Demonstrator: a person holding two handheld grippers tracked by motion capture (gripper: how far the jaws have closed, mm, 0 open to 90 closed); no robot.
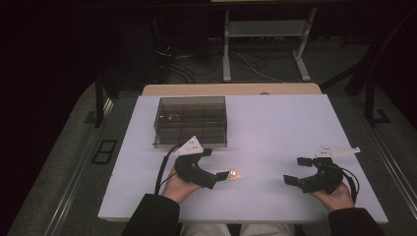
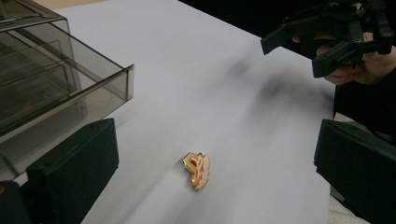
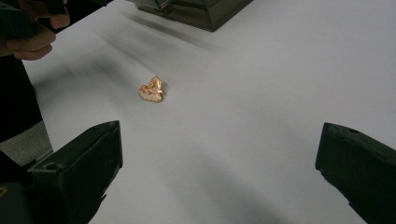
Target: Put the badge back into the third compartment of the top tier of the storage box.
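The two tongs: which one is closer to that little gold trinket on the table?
The left tongs: their tips nearly reach the gold trinket, which lies loose on the white table. The right tongs sit well off to its other side, open.

- Your left gripper (image 1: 216,164) sits just in front of the box (image 1: 191,120), jaws spread wide; the box lies beside its left jaw.
- The trinket (image 2: 198,171) lies on the table (image 1: 275,128) ahead of those jaws, between them.
- Your right gripper (image 1: 293,170) rests well apart, jaws spread; the trinket lies ahead, nearer its left jaw.
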